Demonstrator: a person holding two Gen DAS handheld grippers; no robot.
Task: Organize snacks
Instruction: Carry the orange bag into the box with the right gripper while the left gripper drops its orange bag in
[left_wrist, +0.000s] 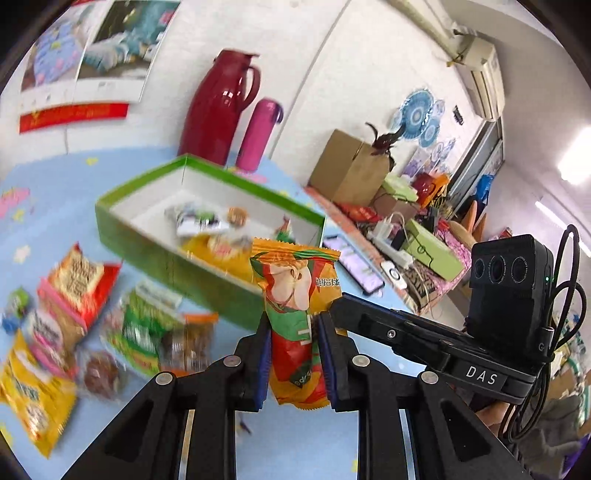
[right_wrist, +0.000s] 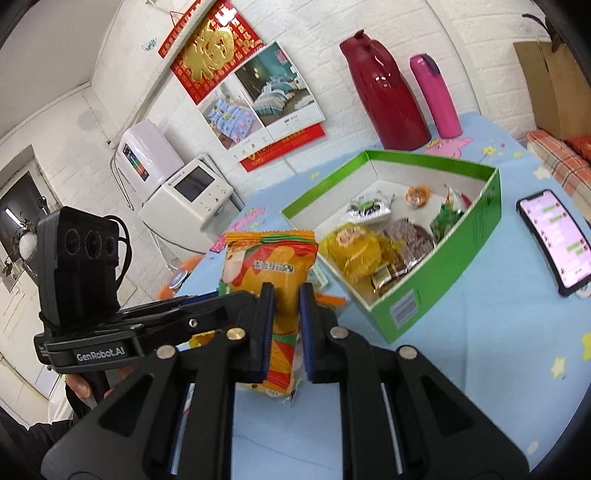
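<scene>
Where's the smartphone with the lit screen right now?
In the right wrist view, the black smartphone lies screen-up on the blue tablecloth, just right of the green cardboard box, near the table's right edge.

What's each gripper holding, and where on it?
Left gripper pinches an orange-green snack packet across its lower half. Right gripper pinches a similar packet, also low.

Your orange snack packet (left_wrist: 295, 291) carries green and red artwork (blue pads (left_wrist: 263, 354) pinch it). Behind it, the box (right_wrist: 450, 280) is green outside, white inside; beyond the box stand a crimson jug (right_wrist: 384, 96) and pink flask (right_wrist: 436, 96) on a pale-blue cloth (right_wrist: 498, 350).
</scene>
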